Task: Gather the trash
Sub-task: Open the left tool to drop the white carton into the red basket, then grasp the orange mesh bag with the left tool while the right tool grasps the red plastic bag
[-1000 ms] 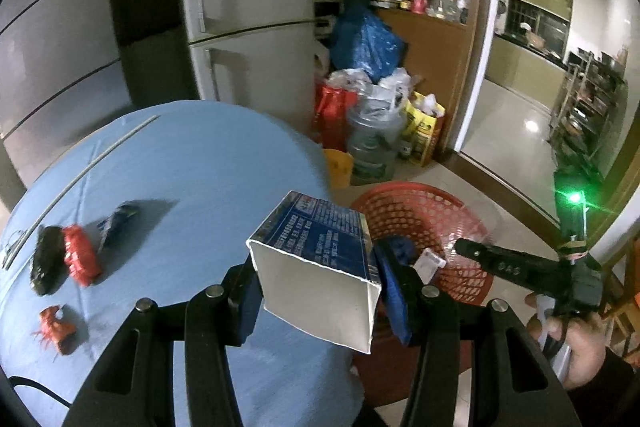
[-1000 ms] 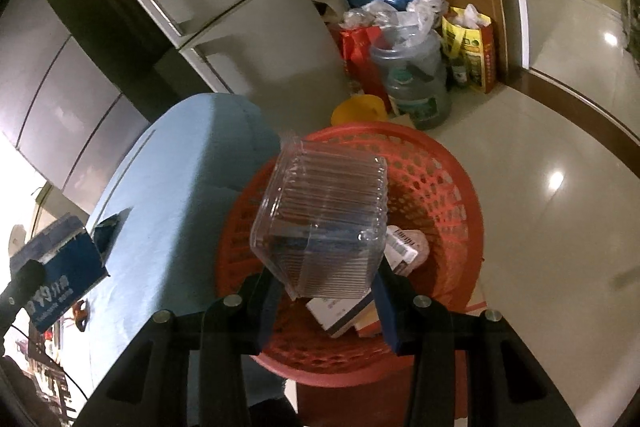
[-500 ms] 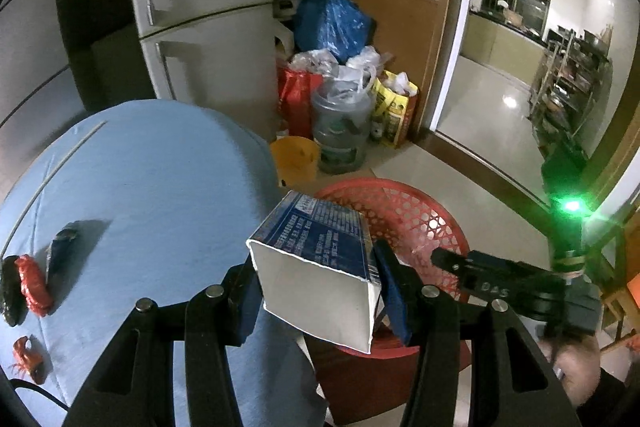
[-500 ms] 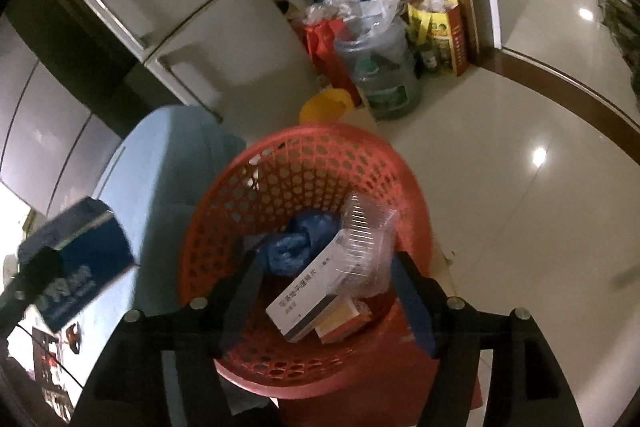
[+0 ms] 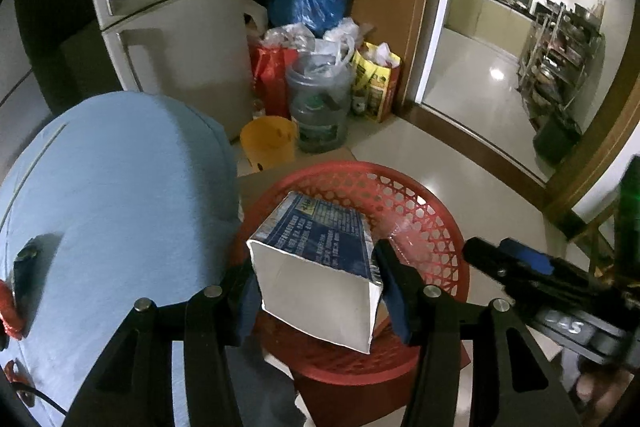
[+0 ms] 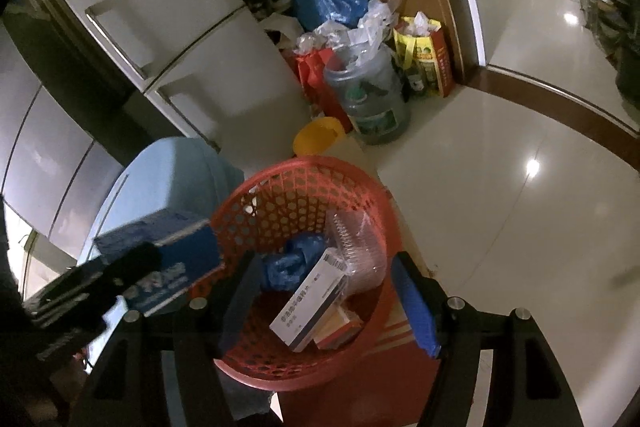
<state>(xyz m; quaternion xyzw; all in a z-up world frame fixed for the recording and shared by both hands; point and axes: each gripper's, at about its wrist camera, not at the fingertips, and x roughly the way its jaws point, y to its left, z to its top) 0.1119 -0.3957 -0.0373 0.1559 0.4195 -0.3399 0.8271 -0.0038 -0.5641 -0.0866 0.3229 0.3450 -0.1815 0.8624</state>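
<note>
Right tongs (image 6: 326, 301) have released the clear container (image 6: 358, 251) into the basket (image 6: 280, 195).

Both fisheye views are dim and grainy, bending straight lines and darkening toward black corners. The brightest light comes through the doorway (image 5: 492, 39), with glare spots on the glossy floor (image 6: 532, 167).

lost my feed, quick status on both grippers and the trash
Left gripper shut on blue box, over red basket. Right gripper open, empty; its jaws just opened. Clear container in basket. Nothing in the way.
</note>
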